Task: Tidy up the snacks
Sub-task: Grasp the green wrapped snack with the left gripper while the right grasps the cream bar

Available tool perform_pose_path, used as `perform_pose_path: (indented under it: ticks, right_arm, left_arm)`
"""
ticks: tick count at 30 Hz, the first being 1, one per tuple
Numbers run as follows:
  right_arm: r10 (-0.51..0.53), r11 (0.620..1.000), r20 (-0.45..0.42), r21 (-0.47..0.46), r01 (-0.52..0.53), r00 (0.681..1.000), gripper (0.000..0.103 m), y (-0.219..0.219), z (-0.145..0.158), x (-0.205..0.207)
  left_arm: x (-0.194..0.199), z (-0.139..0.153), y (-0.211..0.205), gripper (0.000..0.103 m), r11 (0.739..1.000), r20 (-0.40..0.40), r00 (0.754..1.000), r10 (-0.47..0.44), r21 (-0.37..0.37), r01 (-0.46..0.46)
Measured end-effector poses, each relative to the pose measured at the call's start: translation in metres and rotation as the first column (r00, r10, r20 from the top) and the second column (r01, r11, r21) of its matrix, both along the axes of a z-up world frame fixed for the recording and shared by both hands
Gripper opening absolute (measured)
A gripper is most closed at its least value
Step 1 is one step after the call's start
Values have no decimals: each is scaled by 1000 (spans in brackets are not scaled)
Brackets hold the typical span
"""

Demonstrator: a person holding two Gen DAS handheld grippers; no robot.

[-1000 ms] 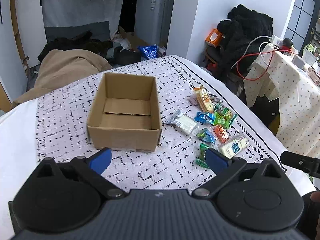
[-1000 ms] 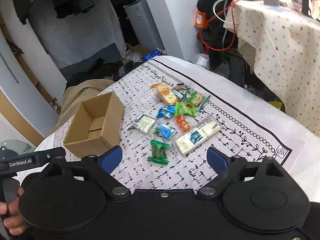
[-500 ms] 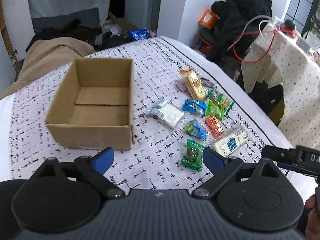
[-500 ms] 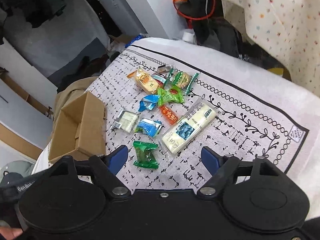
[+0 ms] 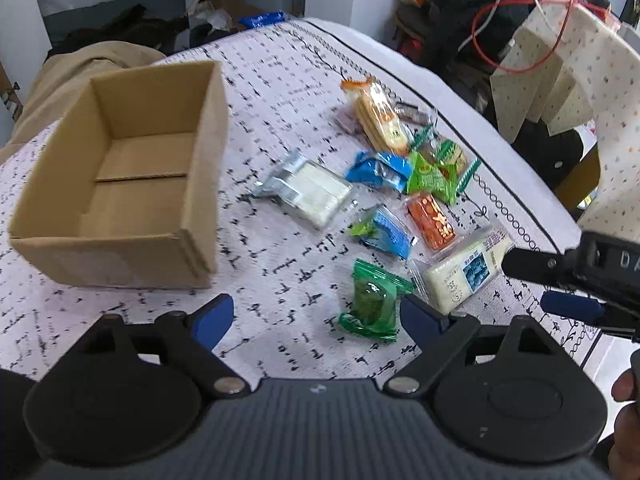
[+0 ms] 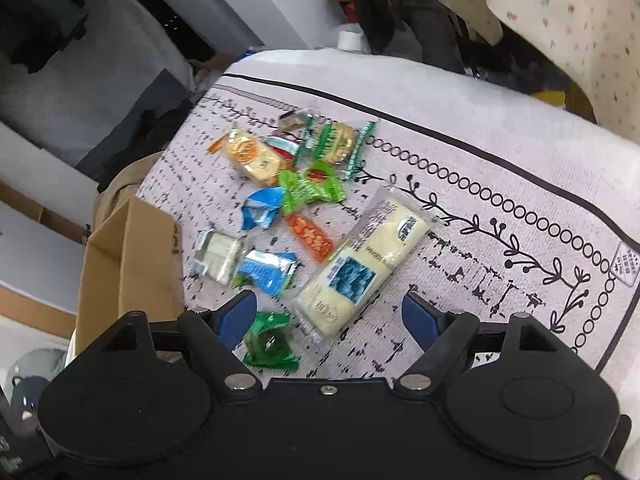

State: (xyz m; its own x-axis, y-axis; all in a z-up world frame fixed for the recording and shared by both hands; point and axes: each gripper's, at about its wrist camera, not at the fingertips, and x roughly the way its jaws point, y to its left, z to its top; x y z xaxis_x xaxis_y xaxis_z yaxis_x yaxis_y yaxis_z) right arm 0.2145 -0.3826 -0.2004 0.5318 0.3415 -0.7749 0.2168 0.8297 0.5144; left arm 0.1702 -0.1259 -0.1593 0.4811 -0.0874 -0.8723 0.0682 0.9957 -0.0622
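An empty cardboard box stands on the patterned cloth. Several wrapped snacks lie to its right: a green packet, a long white bar, a white wafer pack, blue packets, an orange one and a cracker pack. My left gripper is open just short of the green packet. My right gripper is open above the near end of the white bar, and it also shows at the right edge of the left wrist view.
The patterned cloth covers a white table whose edge curves round the right side. Beyond it stand a dotted tablecloth with red cable, dark clothes, and a tan blanket behind the box. A hand shows at lower right.
Both grippers have moved forward and down toward the snacks. The green packet and white bar now lie much closer to the fingertips. Nothing has been taken hold of.
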Motion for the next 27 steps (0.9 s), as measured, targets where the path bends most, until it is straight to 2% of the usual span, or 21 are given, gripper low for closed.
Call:
perform_pose_path:
  ticks: [7,17,22,24,27]
  right_arm:
    - [-39,998,-48,40,41,998,79,-10,-21,18]
    - [-66,996,-132,57,74,989,79,-12,-49,41]
    - [-63,996,-149,45,71,987,79,-5,-57,47]
    - [-58,998,-146,31,63,988,79,-3,-57,49]
    - [-54,998,-141,8,56,988,76,2,-57,51]
  left_arm:
    - [15,-24,-15,87,1000,-50,999,-10,7,11]
    - [36,-52,-22,70,999,-116,993,33,-7,-34]
    - [44,-62,-21,54,995,-145,987,61,-71,-72]
    - [46,-63,-22,37,995,-142,987,73,-64,-83]
    - [48,-61,-20,32,992,-144,986,89,-76,-101]
